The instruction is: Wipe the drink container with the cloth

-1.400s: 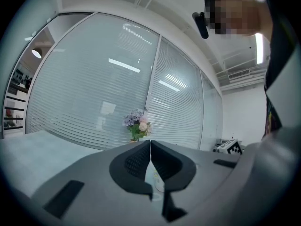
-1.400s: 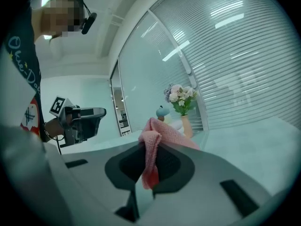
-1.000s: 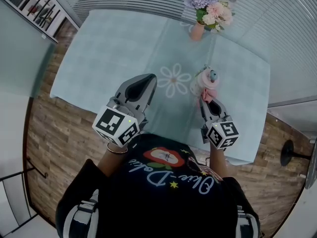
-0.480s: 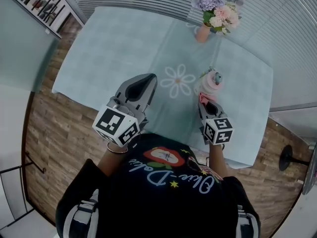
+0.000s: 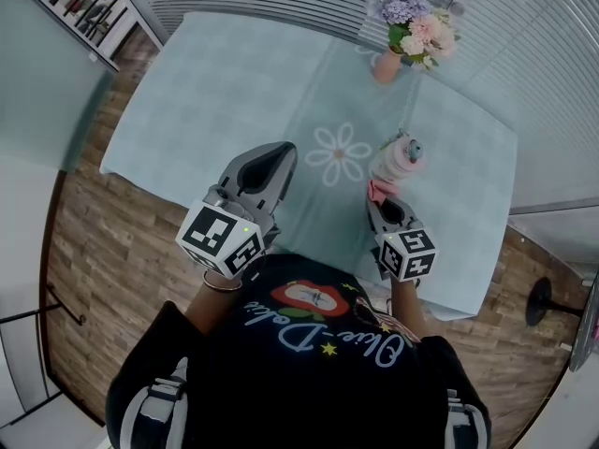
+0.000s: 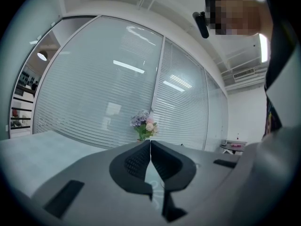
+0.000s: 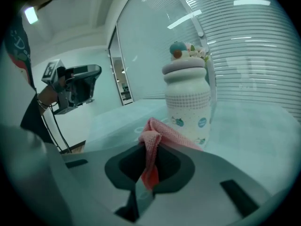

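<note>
STATUS | I hold the cloth (image 7: 153, 136) clamped in the right gripper (image 7: 149, 150); drink container (image 7: 186, 102) upright at frame centre, just beyond | left gripper (image 6: 150, 145) closed on nothing | wiping still to do, I judge

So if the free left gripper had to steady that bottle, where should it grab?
Probably around the wide body of the bottle, coming level from the person's left: it stands upright, and the cloth in the right gripper takes the near side.

Pink mesh cloth (image 7: 151, 140), white drink container (image 7: 187, 102) with checked band; pale blue checked tablecloth (image 5: 215, 82), white daisy motif (image 5: 342, 152)
</note>
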`<state>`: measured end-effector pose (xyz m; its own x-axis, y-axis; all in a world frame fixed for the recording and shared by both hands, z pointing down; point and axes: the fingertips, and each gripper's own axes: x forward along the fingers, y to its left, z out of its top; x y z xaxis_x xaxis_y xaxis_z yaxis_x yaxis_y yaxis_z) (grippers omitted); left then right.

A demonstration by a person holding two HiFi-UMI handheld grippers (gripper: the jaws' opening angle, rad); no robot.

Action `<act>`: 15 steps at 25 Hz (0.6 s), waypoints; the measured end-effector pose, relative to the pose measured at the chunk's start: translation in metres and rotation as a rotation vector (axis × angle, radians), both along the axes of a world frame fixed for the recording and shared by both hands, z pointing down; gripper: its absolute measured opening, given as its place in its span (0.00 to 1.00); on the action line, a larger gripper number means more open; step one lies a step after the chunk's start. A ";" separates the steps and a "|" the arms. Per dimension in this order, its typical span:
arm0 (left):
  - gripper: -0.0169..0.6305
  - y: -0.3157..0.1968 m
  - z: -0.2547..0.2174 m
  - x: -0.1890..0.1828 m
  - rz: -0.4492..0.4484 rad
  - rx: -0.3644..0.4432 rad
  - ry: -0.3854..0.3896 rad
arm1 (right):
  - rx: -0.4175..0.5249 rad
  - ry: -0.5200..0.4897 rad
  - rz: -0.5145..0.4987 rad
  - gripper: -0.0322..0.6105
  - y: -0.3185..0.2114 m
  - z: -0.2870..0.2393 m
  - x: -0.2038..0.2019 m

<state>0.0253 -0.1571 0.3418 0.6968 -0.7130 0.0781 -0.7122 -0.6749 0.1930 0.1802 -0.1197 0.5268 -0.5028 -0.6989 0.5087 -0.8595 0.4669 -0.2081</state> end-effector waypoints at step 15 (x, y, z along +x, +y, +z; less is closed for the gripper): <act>0.03 0.001 -0.003 0.007 0.014 0.007 0.003 | 0.400 -0.134 -0.057 0.09 -0.017 -0.116 -0.038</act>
